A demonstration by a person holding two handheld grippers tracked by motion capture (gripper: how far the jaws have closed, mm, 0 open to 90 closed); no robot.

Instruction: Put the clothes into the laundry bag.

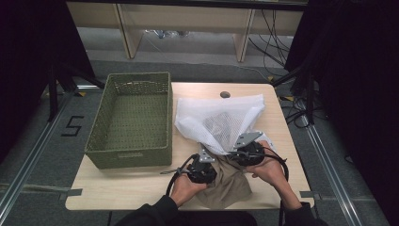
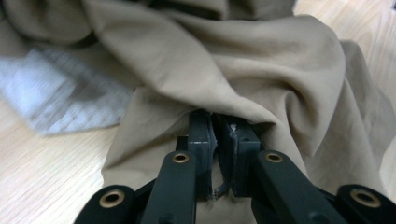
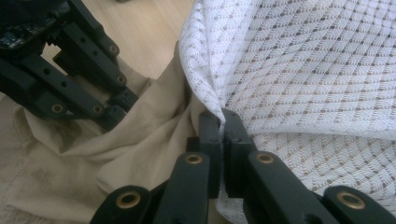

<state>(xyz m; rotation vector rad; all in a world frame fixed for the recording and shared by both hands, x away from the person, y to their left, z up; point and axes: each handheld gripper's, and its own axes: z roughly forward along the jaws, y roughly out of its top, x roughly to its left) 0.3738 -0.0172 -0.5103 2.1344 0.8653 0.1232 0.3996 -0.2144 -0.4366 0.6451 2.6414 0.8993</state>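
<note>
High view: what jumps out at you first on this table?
A white mesh bag lies mid-table with a tan cloth spilling from its near end. The left gripper pinches the tan cloth and the right gripper pinches the bag's edge. A green basket sits at the left.

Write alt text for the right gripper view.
The right gripper has its black fingers shut on the edge of a white mesh laundry bag. Tan cloth spills from the bag at left, where the left gripper bites into it over the light wooden table.
</note>
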